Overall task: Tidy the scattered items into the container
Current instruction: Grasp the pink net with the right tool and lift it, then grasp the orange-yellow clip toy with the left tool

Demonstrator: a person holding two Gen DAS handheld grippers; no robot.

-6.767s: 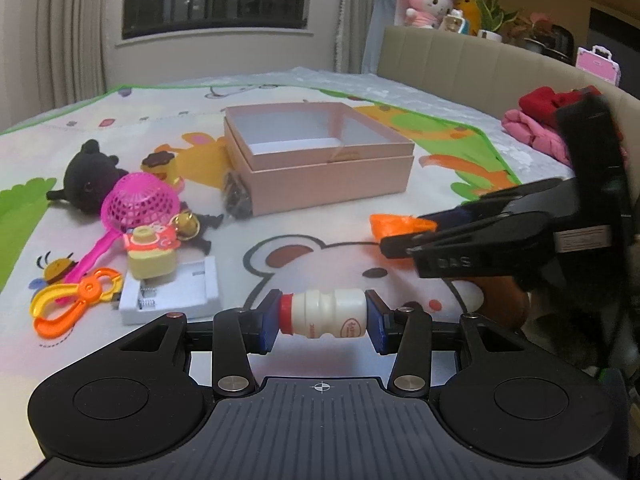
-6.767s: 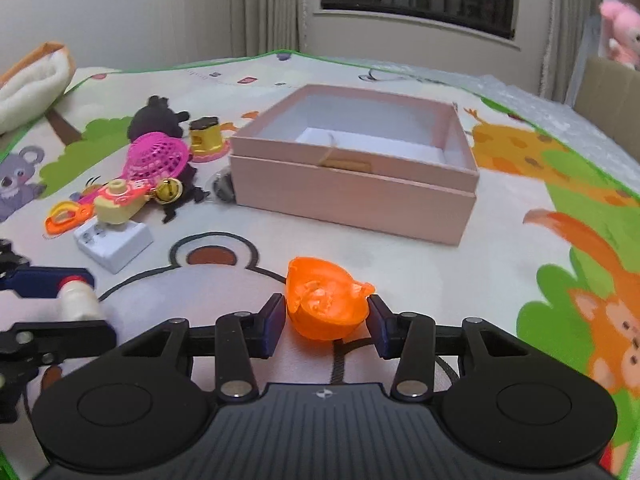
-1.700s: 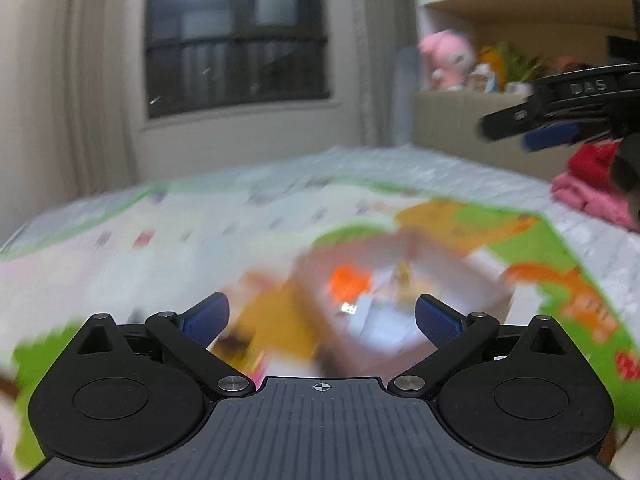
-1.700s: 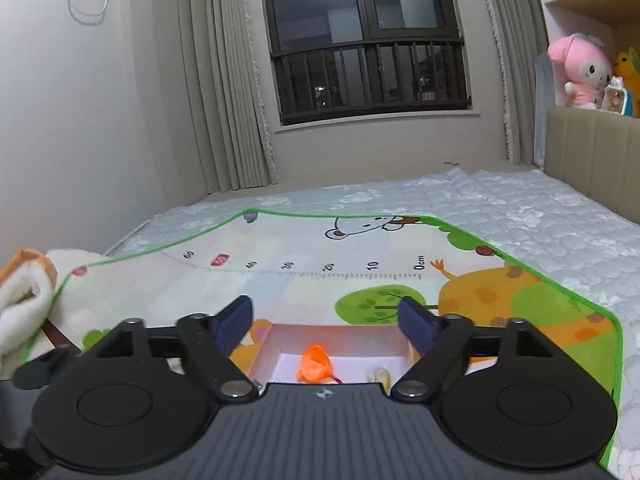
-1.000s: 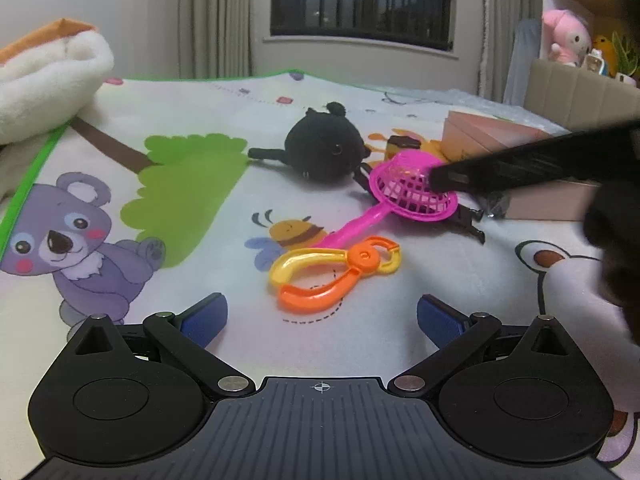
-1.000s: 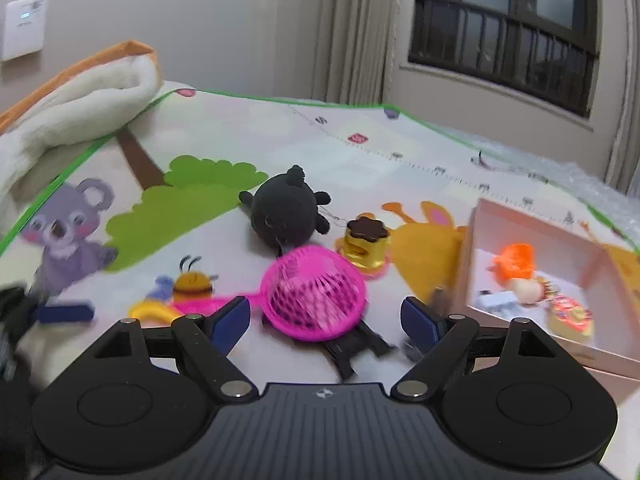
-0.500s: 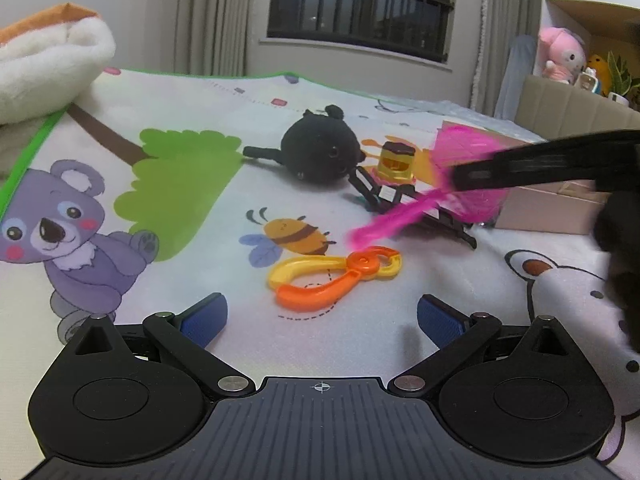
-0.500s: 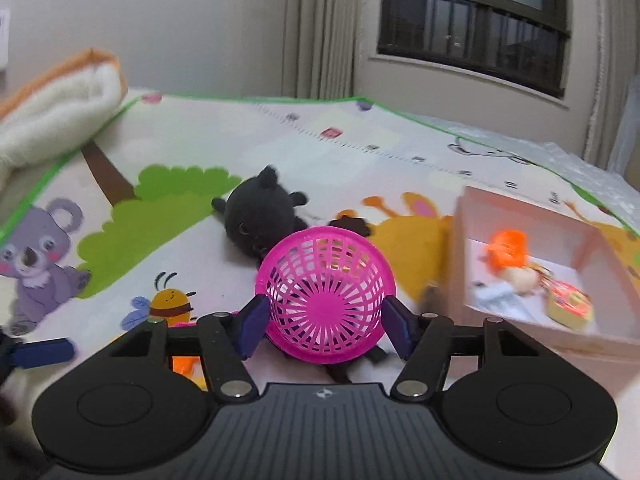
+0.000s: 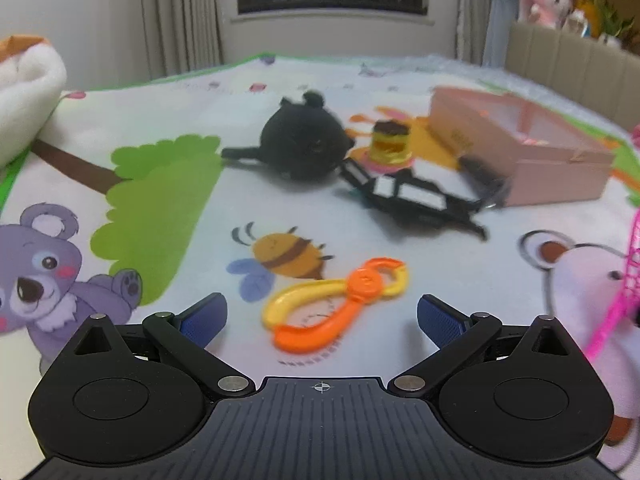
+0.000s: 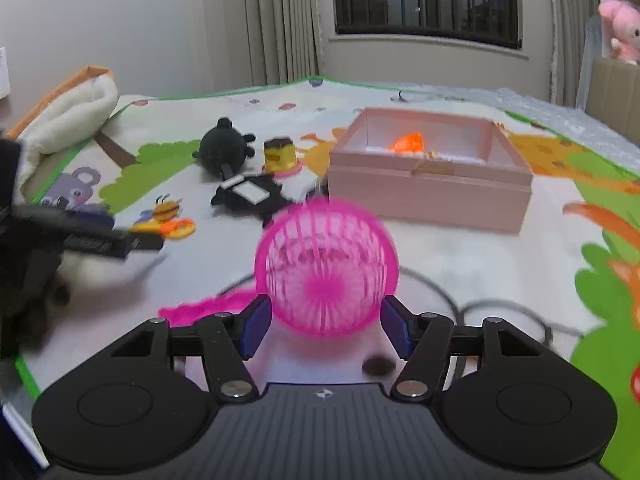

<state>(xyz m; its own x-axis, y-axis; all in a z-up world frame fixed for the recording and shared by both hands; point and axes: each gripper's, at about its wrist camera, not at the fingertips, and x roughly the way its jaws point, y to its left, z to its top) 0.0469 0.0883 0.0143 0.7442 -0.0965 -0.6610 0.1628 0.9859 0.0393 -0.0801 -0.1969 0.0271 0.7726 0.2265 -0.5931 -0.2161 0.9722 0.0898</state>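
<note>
My right gripper (image 10: 326,320) is shut on the pink mesh scoop (image 10: 326,264), pads pressed on both sides of its round basket, held above the mat with the handle trailing left. The pink box (image 10: 432,188) stands beyond it, with an orange toy (image 10: 408,142) inside. In the left wrist view my left gripper (image 9: 320,318) is open and low over the mat. The orange-and-yellow toy tongs (image 9: 340,304) lie between and just ahead of its fingertips, untouched. The scoop's handle (image 9: 612,316) shows at that view's right edge.
A black plush (image 9: 300,148), a yellow toy cake (image 9: 390,144) and a flat black toy (image 9: 416,200) lie on the play mat left of the pink box (image 9: 520,152). A white cushion (image 10: 68,120) borders the mat's left edge. A padded bench stands at the far right.
The right gripper has closed on the pink scoop, lifted it off the toy pile and carried it right, in front of the box. The left gripper has come closer to the tongs.
</note>
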